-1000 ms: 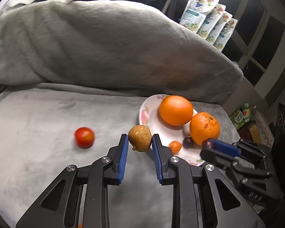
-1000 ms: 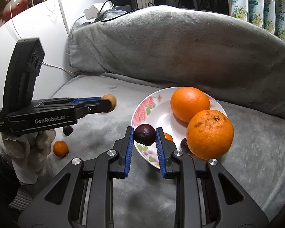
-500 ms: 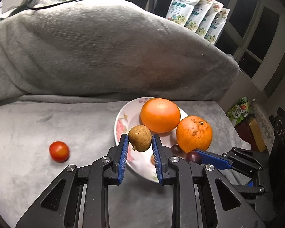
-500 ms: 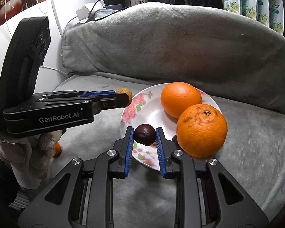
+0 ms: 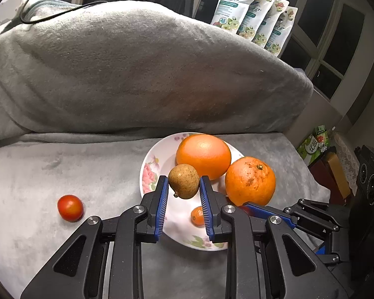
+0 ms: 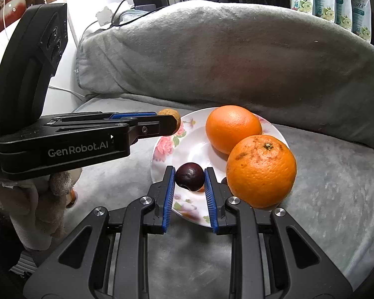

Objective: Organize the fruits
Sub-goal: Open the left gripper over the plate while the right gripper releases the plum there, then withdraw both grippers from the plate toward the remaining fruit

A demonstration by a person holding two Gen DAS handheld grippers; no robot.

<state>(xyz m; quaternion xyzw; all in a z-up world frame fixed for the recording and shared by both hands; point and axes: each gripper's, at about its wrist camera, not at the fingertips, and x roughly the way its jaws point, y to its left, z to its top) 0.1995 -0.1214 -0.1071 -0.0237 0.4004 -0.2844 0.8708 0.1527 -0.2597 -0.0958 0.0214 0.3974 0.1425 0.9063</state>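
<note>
Left claw pinches a brown longan-like fruit above the near-left rim of the floral plate; right claw pinches a dark plum over the plate's front edge. Two oranges sit on the plate, touching; a cherry tomato lies on the grey blanket-covered surface, apart to the left

Two oranges, one plate, one tomato
</note>
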